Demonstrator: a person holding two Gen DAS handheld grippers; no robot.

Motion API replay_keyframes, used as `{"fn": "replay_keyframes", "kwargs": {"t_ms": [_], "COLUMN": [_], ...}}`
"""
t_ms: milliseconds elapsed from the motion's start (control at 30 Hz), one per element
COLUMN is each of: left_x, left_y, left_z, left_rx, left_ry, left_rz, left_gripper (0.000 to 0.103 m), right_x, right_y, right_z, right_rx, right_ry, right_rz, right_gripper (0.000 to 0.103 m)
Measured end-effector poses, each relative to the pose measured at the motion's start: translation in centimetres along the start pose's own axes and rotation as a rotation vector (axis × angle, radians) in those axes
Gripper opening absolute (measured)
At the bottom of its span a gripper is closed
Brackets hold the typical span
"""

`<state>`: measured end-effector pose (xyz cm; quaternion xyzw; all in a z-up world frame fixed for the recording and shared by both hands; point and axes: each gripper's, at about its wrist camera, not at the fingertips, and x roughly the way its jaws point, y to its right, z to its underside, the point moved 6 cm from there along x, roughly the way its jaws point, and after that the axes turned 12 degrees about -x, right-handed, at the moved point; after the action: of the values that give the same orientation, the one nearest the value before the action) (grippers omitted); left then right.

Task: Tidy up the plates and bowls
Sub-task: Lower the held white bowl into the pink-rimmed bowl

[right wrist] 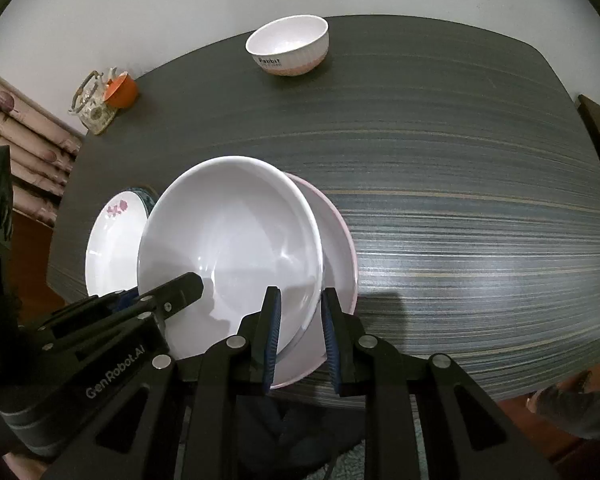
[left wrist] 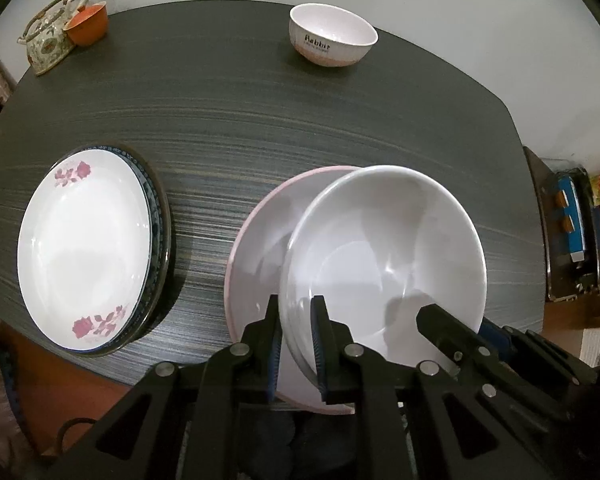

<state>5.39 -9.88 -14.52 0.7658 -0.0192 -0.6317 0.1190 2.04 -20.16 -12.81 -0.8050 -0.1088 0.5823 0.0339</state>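
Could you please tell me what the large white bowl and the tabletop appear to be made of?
Large white bowl: glossy, smooth, probably glazed ceramic or melamine; sharp highlights run across its inside. Tabletop: matte dark laminate or veneer with fine printed-looking stripes, likely over board; the core is not visible.

bowls: 3 – white bowl (left wrist: pixel 384 248), pink-rimmed bowl (left wrist: pixel 260 240) beneath it, lettered bowl (left wrist: pixel 332 36) | plates: 2 stacked – rose plate (left wrist: pixel 84 252) on blue-patterned plate (left wrist: pixel 158 216) | teapot (left wrist: pixel 46 40): 1 | orange cup (left wrist: pixel 87 24): 1 | grippers: 2 – left gripper (left wrist: pixel 296 344), right gripper (right wrist: pixel 300 336) | table (left wrist: pixel 260 120): 1
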Motion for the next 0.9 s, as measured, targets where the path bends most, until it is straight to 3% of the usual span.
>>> {"fn": "replay_keyframes", "kwargs": {"t_ms": [900], "left_x": [2.2], "left_y": [0.5], "left_z": [0.2], "left_rx": [-0.003], "left_ry": [-0.035], "left_rz": [-0.041], "left_gripper": [0.014], "right_x": [1.6], "right_y": [-0.1], "right_z": [1.0], "right_rx": [0.001], "right_ry": [-0.031], "right_rz": [0.010], "right_gripper": [0.021]}}
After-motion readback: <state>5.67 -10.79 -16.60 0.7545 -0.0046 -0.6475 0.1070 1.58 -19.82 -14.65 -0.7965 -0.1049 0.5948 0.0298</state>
